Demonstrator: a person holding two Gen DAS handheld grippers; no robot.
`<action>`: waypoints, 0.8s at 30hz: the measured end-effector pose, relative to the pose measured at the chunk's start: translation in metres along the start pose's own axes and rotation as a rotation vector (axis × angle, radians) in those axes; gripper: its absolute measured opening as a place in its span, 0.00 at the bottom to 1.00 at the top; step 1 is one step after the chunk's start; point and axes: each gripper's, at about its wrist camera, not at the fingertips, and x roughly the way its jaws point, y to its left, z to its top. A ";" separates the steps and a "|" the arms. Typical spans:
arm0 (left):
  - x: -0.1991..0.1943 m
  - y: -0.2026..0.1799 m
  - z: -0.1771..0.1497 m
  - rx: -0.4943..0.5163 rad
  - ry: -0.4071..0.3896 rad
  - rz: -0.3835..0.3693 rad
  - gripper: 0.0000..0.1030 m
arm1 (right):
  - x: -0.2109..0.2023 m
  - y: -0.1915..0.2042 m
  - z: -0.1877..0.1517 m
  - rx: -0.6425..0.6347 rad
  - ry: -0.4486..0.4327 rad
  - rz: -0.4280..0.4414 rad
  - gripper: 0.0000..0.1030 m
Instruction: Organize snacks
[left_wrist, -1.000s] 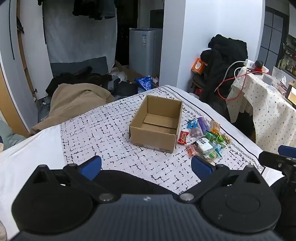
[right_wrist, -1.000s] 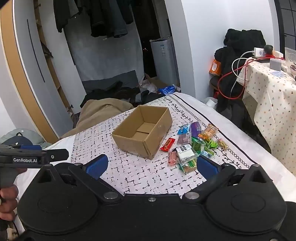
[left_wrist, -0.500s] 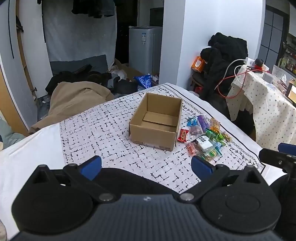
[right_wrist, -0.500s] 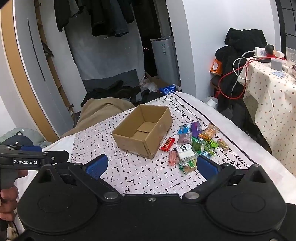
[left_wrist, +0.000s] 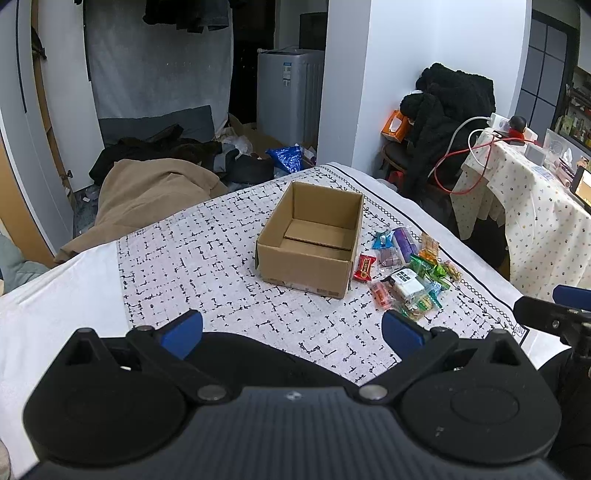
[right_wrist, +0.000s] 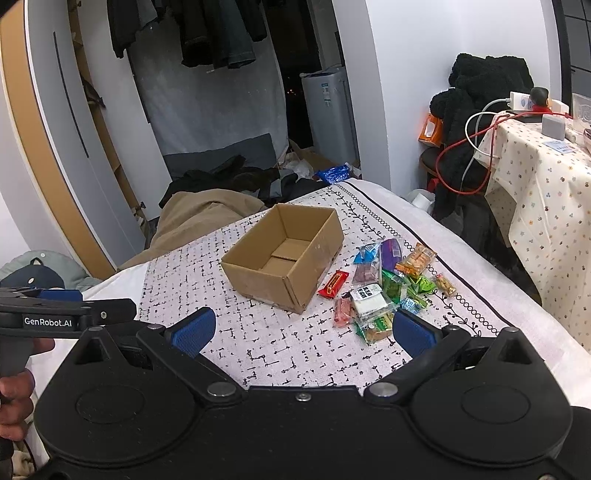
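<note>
An open cardboard box (left_wrist: 312, 245) is sitting near the centre of the left wrist frame, on a white cloth with a black dash pattern (left_wrist: 207, 266) that is covering the counter. Its flaps are lying flat on the floor of the box and nothing else is showing inside it. Just to the right of the box in the frame, a loose pile of wrapped snacks (left_wrist: 406, 273) is lying on the cloth: a red bar (left_wrist: 364, 267) is resting just beside the box's right wall, a white packet with a black label (left_wrist: 406, 282) is sitting in the middle of the pile, and purple, blue, green and orange wrappers are crowding around it.

The left gripper (left_wrist: 291, 330) is hovering at the bottom of its frame with its blue-tipped fingers (left_wrist: 183, 332) spread wide and gripping nothing, well short of the box. The right gripper (right_wrist: 303, 330) is hovering likewise at the bottom of the right wrist frame, fingers (right_wrist: 413, 334) wide apart and empty, with the near edge of the snack pile just above its right-hand fingertip in the picture.

At the lower left of the right wrist frame, a hand (right_wrist: 13, 391) is holding the handle of the left gripper.
</note>
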 end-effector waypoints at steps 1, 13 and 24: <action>0.000 0.001 0.001 -0.001 0.001 -0.001 1.00 | 0.000 0.000 0.000 0.000 0.001 0.000 1.00; 0.003 0.004 0.000 -0.014 0.017 -0.003 1.00 | 0.004 0.002 -0.002 -0.011 0.027 -0.007 1.00; 0.009 0.003 -0.002 -0.014 0.034 -0.003 1.00 | 0.008 0.002 -0.005 -0.015 0.047 -0.003 1.00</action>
